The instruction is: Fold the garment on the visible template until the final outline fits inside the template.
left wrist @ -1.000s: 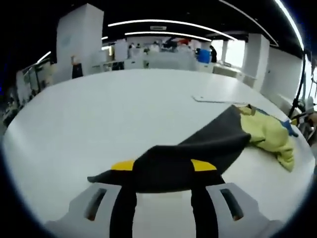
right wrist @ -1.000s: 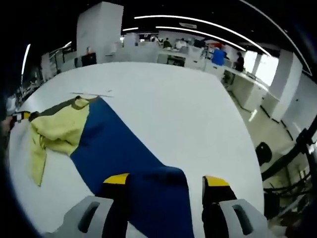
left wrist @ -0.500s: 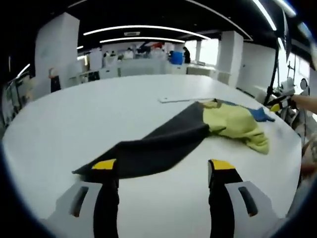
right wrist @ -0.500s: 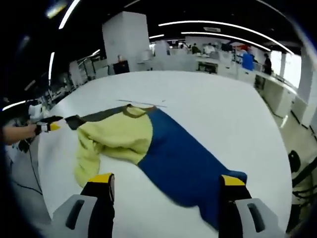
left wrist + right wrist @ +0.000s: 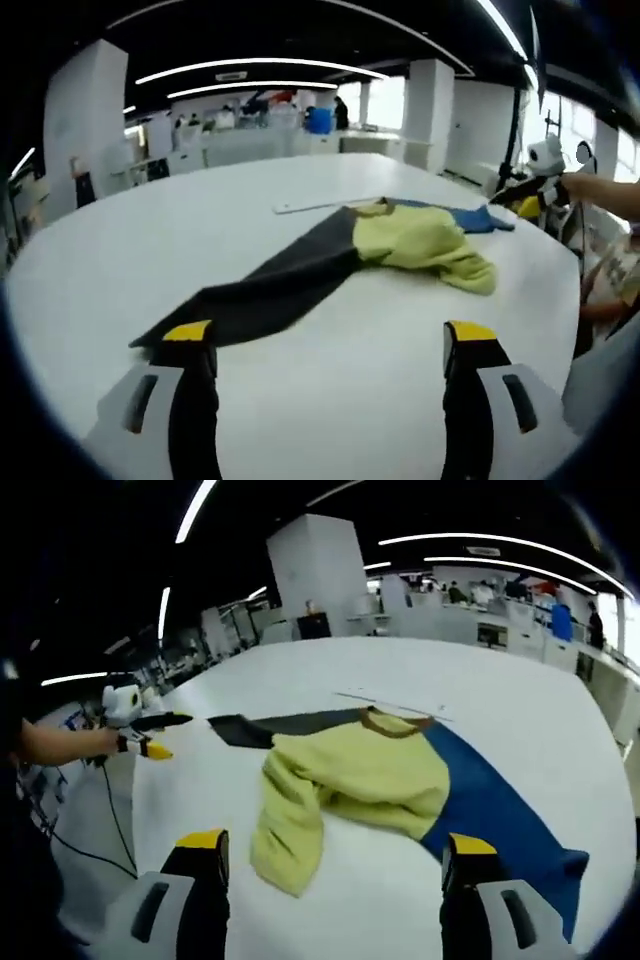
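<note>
Now both grippers stand with jaws spread wide and nothing between them — the left gripper (image 5: 330, 345) low over the white table (image 5: 180, 230), the right gripper (image 5: 333, 855) likewise over the same table (image 5: 520, 700). The garment (image 5: 400, 235) lies spread on the tabletop, well ahead of the jaws.

From the left gripper view, its black sleeve (image 5: 265, 290) runs toward the camera, ending just beside the left jaw tip, with the yellow body (image 5: 425, 240) bunched beyond it and only a sliver of the blue sleeve (image 5: 475, 217) past that. At the right edge the other gripper (image 5: 530, 195) appears, held in a hand.

The right gripper view reverses it: the blue sleeve (image 5: 500, 800) lies broad and near, the yellow body (image 5: 350, 780) is crumpled with a flap hanging toward the camera, a brown collar (image 5: 390, 722) shows at the top, and the black sleeve (image 5: 275, 725) stretches away (toward the other gripper (image 5: 135, 720), in a hand at the left edge).

A thin pale strip (image 5: 315, 205) lies on the table just behind the collar. Around the table is an open office with white pillars, desks and long ceiling lights.
</note>
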